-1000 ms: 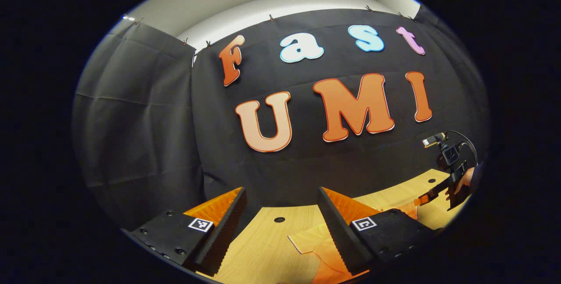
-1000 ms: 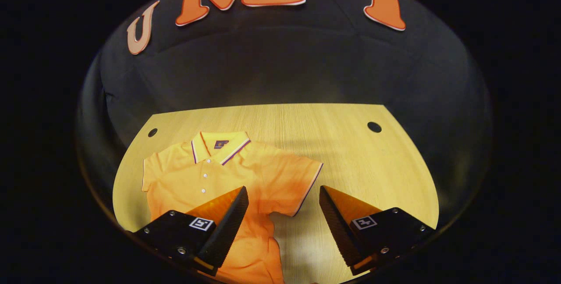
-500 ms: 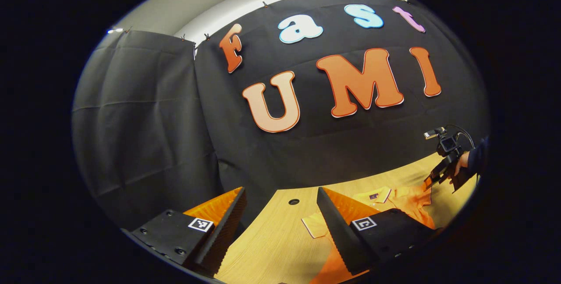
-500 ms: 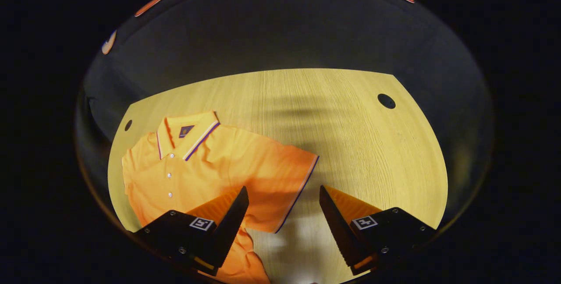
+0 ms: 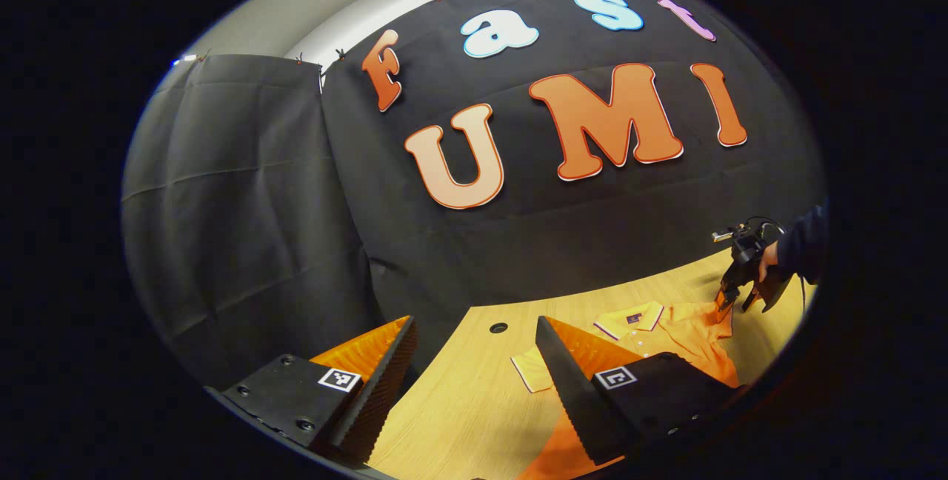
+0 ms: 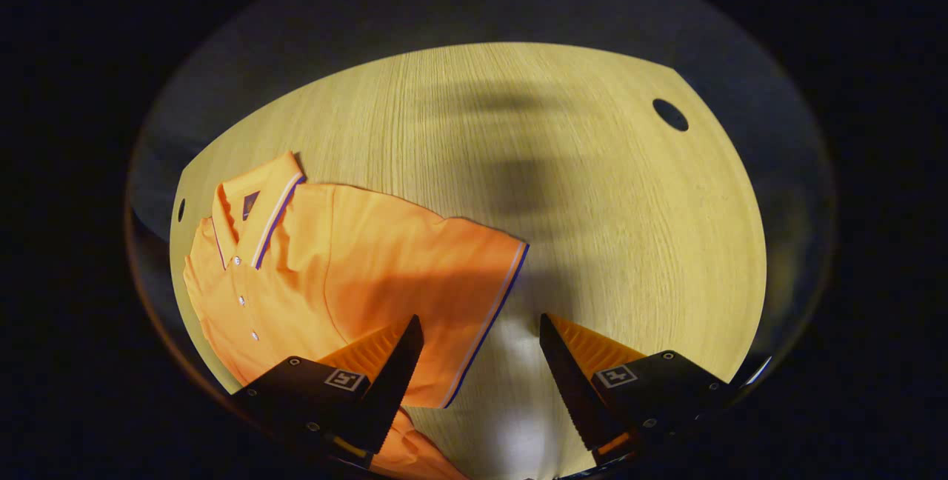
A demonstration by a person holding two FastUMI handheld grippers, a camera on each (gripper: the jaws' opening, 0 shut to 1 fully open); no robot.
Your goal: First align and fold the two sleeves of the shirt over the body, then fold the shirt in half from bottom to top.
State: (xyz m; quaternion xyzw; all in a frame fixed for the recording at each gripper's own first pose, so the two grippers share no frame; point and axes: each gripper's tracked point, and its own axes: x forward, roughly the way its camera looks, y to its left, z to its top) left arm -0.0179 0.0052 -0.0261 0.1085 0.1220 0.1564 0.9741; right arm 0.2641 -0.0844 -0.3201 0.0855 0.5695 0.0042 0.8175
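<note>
Since the frame a second back, my right claw [image 6: 480, 361] has dropped closer and tipped down over the orange polo shirt [image 6: 348, 272], so its right sleeve [image 6: 474, 295] now reaches in between the spread fingers; the left claw's view has swung to take in the collar.

Progress: nothing folded yet, I judge. Shirt lies flat, face up, buttons showing, toward the surface's [image 6: 592, 191] left edge, collar near the far left corner hole. Both sleeves and the bottom-to-top fold remain.

Right claw: open, empty, sleeve hem just ahead of its left finger, not gripped.

Left claw [image 5: 474, 376]: open, empty, held above the near left part of the surface, with the shirt's left sleeve [image 5: 529, 372] just beyond its right finger.
</note>
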